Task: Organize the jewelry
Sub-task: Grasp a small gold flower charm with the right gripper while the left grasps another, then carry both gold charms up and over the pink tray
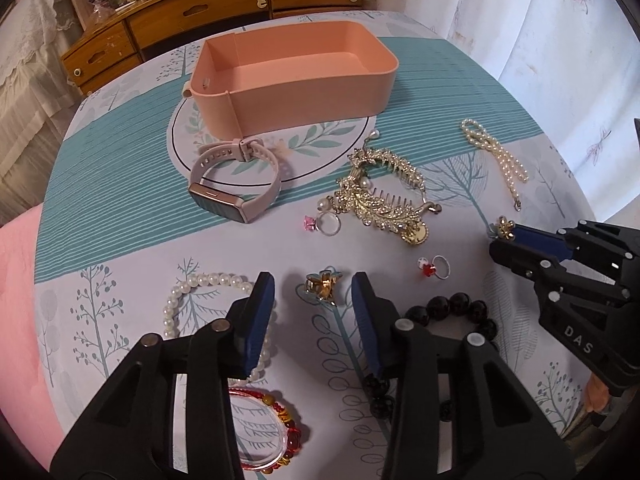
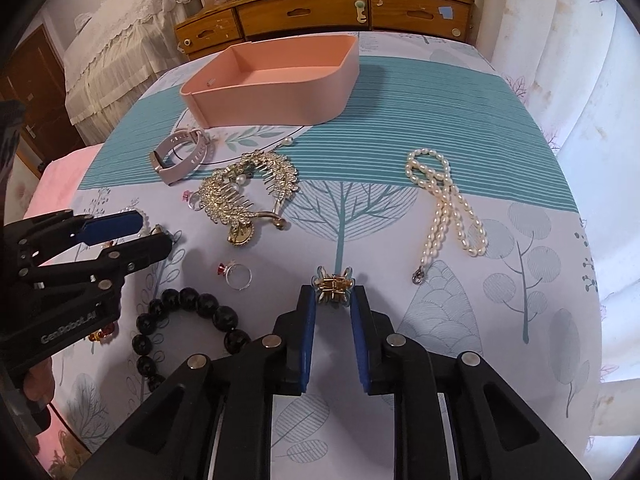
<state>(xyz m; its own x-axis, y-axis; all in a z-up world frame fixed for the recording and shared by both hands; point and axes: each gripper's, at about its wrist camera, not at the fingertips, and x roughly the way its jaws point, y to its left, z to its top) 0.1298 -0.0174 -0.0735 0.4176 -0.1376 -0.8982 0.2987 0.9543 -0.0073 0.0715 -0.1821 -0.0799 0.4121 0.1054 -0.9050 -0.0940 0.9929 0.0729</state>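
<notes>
Found a small gold claw clip (image 1: 323, 289) lying on the printed tablecloth (image 1: 120, 240), squarely between the blue pads of the left gripper (image 1: 313, 284). Noted the left jaws at a moderate gap, with clear cloth on both sides of the clip and no contact. Found a second piece, a pale-petalled flower clip (image 2: 334, 286), at the very tips of the right gripper (image 2: 333, 291). Noted the right jaws narrow, with the pads set against both sides of that clip. Recorded both grippers pitched steeply down at the table. Logged a black bead bracelet (image 1: 456, 306) just right of the left gripper, partly under its finger, and a white pearl bracelet (image 1: 200, 284) just left of it, likewise partly covered. Logged a red and gold bead bracelet (image 1: 276, 436) beneath the left gripper's body. Observed a red-stone ring (image 1: 434, 266) between the two grippers. Observed, farther out, a pink-stone ring (image 1: 326, 222) touching a gold rhinestone hair comb (image 1: 384, 192), a pale pink watch (image 1: 236, 184) to their left and a pearl necklace (image 1: 494, 156) well to the right. Recorded a pink open box (image 1: 304, 92) beyond the watch, with nothing visible inside. Noted wooden drawers (image 1: 200, 12) behind the table.
</notes>
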